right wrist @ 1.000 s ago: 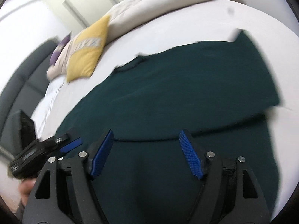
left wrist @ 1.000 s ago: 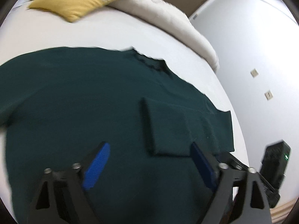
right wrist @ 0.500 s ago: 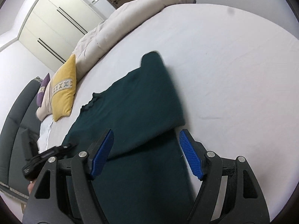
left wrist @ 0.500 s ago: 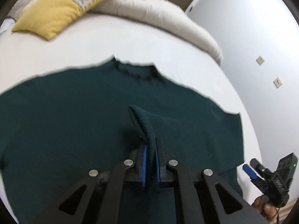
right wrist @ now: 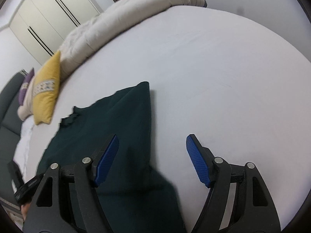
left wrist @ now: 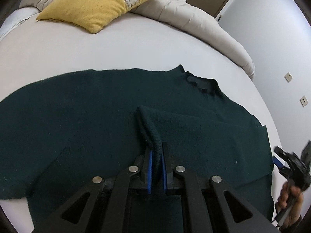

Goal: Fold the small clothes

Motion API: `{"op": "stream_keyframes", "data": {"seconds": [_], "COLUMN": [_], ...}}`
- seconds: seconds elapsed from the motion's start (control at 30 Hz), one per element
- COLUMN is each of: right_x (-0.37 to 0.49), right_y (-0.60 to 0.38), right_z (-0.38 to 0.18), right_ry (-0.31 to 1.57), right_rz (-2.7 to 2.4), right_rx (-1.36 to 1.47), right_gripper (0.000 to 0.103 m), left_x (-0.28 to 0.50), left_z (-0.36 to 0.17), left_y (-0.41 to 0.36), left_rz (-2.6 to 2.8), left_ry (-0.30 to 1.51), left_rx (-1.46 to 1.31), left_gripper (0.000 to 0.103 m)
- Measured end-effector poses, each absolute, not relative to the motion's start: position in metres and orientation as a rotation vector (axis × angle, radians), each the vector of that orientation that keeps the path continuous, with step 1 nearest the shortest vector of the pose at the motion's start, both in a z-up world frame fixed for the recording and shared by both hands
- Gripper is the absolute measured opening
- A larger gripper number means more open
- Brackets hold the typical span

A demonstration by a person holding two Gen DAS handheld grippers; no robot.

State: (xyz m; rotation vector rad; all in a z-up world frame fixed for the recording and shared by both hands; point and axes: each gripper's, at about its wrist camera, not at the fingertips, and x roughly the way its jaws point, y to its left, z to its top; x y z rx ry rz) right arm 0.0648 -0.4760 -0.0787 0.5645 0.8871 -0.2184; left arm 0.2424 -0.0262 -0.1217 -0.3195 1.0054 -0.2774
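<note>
In the left wrist view, a yellow cushion [left wrist: 99,5] with a patterned band lies at the far left of the bed [left wrist: 136,44], and a rolled beige duvet [left wrist: 194,19] runs from behind it along the far edge toward the right. Nearer the camera, a dark green knit sweater [left wrist: 77,120] lies spread flat on the white sheet, its ribbed neckline [left wrist: 202,83] pointing toward the duvet. The left tongs [left wrist: 155,167] are pressed together on the sleeve cuff [left wrist: 149,132], which is folded in over the chest and rises in a small ridge between the blue pads. At the far right edge, off the bed, the right tongs [left wrist: 281,161] show in part, held by a hand [left wrist: 289,200].

In the right wrist view, a dark headboard [right wrist: 9,104] and a purple cushion [right wrist: 25,89] sit at the far left, with the yellow cushion [right wrist: 46,89] beside them and the wardrobe doors [right wrist: 44,21] behind. The sweater [right wrist: 116,128] covers the left part of the frame, its folded right edge running straight down the sheet. The right tongs [right wrist: 152,161] hover wide open with nothing between the pads: the left pad is over the sweater, the right pad over bare white sheet [right wrist: 233,77].
</note>
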Motion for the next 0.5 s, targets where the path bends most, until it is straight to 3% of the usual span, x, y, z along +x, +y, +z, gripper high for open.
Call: {"op": "stream_keyframes", "data": {"seconds": [0.13, 0.2, 0.27, 0.5], "right_x": [0.1, 0.116, 0.132, 0.14], "right_y": [-0.481, -0.479, -0.478, -0.498], "right_z": [-0.095, -0.1, -0.099, -0.092], "right_ry": [0.929, 0.954, 0.982, 0.997], "right_rz": [-0.227, -0.226, -0.215, -0.201], "right_rx": [0.562, 0.502, 0.451, 0.456], "right_gripper": [0.064, 0.049, 0.006, 0.004], "left_x": [0.245, 0.241, 0.237, 0.234], "left_z": [-0.122, -0.122, -0.12, -0.113], "left_y": [-0.024, -0.025, -0.023, -0.041], "left_rz": [-0.292, -0.296, -0.299, -0.325], "left_ry": [1.004, 0.998, 0.993, 0.96], "left_rx": [-0.31, -0.3, -0.297, -0.284], "left_gripper": [0.009, 0.009, 0.008, 0.008]}}
